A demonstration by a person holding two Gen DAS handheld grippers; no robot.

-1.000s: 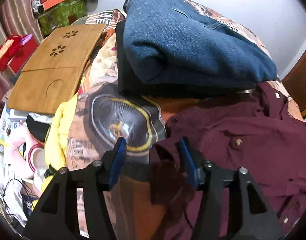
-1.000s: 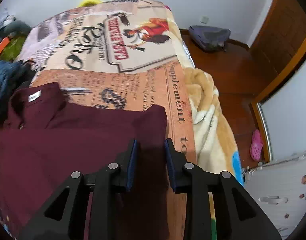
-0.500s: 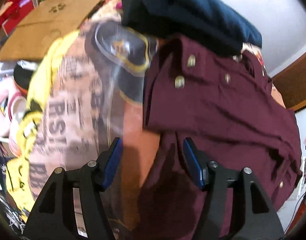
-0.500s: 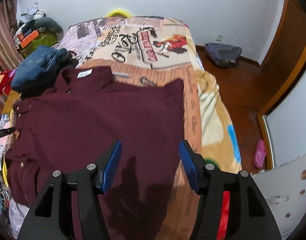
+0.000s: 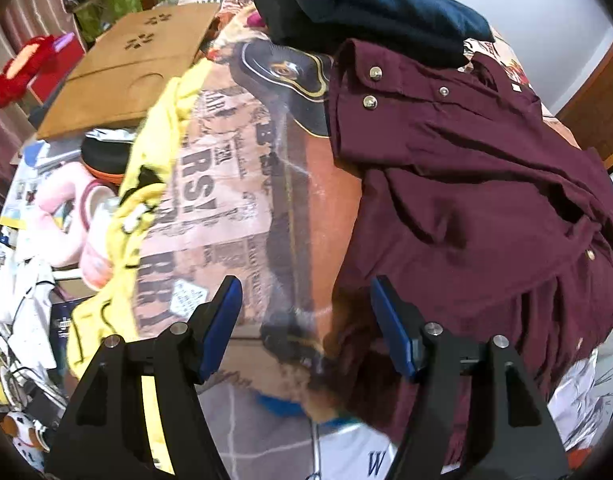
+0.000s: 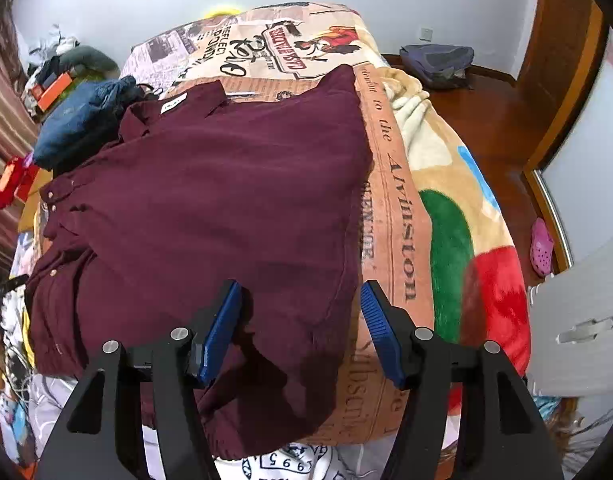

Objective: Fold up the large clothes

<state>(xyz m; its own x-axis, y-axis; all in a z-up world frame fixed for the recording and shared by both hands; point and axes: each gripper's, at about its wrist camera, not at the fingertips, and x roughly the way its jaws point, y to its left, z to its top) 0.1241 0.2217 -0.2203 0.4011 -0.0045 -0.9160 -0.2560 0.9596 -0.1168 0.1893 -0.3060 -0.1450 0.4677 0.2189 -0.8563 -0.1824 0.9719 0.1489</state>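
- We see a maroon button-up shirt (image 6: 210, 208) lying spread on the bed (image 6: 446, 184), over a newspaper-print blanket (image 5: 226, 184); collar with white label (image 6: 173, 104) at the far end, hem at the near edge.
- The shirt's long axis runs from collar away from us to hem near us, roughly along the way both grippers point.
- Left gripper (image 5: 304, 328): jaws opening, nothing between the blue pads but blanket and the shirt's left edge below; not holding anything.
- Right gripper (image 6: 300, 330): jaws opening too, hovering over the shirt's lower right part, near its hem corner; cloth lies beneath the gap, pads not pressing it.
- Key relation: in the left wrist view the shirt sits to the right of the left gripper, its side edge about under the right-hand pad (image 5: 390, 332); in the right wrist view the shirt's right side edge runs just inside the right-hand pad (image 6: 376, 326).
- So we judge each gripper is nearest its own side of the hem; the right one looks better centred over cloth.
- Buttoned cuff or placket (image 5: 370, 88) is bunched on the shirt's left side, so that side looks less flat.
- Folded blue jeans (image 5: 378, 12) sit stacked beyond the collar, touching the shirt's far-left corner.
- A wooden lap tray (image 5: 134, 68) lies off the bed's left side, clear of the work.
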